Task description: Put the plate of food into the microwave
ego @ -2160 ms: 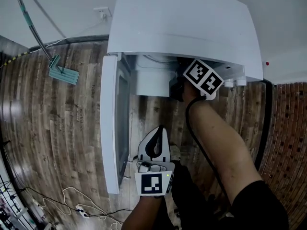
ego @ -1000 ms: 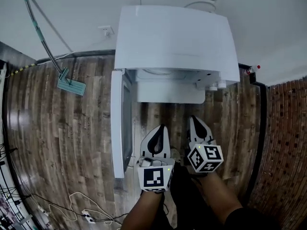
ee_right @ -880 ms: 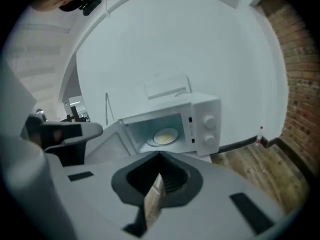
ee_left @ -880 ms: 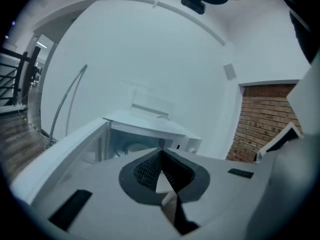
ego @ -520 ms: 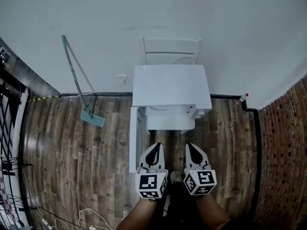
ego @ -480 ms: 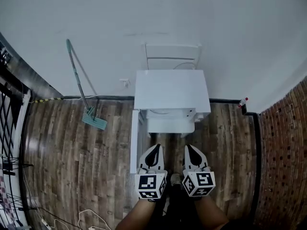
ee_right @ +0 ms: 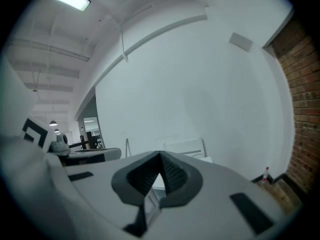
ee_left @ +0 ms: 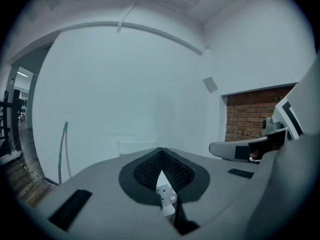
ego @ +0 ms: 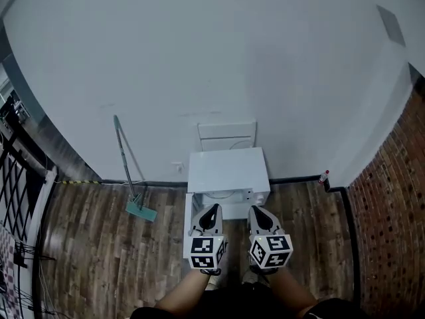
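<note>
The white microwave [ego: 227, 171] stands small and far below on the wood floor, against the white wall. Its front opening [ego: 226, 195] faces me; the plate of food cannot be made out in it. My left gripper [ego: 210, 209] and right gripper [ego: 257, 211] are held side by side in front of it, well above the floor, both pointing at the wall. In the left gripper view the left gripper [ee_left: 160, 150] has its jaws together with nothing between them. The right gripper [ee_right: 161, 155] is likewise shut and empty.
A green-headed mop [ego: 133, 181] leans on the wall left of the microwave. A white panel [ego: 227, 135] stands behind the microwave. A small red-capped bottle [ego: 323, 177] sits in the corner by the brick wall [ego: 392, 198]. Black railings [ego: 16, 178] run along the far left.
The right gripper came out of the microwave's opening and settled beside the left one. Both grippers and the view then rose, so the microwave shrank far below.
</note>
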A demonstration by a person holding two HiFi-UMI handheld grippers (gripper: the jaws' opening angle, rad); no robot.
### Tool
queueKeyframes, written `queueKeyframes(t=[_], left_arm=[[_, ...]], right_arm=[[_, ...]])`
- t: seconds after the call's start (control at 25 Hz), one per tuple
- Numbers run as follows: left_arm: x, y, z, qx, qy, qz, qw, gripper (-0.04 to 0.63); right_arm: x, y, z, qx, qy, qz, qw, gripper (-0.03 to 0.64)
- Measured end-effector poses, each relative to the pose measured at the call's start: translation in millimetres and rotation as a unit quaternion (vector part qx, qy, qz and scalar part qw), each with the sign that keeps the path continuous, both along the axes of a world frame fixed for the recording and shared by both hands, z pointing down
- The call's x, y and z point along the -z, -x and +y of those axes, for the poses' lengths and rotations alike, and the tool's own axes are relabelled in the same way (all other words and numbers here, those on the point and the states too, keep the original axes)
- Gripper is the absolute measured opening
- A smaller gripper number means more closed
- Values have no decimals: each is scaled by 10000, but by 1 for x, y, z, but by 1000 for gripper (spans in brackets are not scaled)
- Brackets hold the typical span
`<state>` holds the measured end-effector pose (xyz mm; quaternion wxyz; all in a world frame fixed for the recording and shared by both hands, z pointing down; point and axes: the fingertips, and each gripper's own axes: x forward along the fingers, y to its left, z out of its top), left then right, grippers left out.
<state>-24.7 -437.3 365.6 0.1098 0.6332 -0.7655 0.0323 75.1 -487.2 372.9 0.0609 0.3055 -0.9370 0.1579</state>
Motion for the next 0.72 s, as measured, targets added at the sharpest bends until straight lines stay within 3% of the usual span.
queueKeyframes(t=[0.28,0.72], left_arm=[[26,-24,-31,-136,-238,87,9996,-9],[30,-15,-50,127,-240,-53,9996,-9]], right_arm=[[39,1,-25,241,-452,-76,9987,12],[42,13,-45,438,-560,-129,9974,12]])
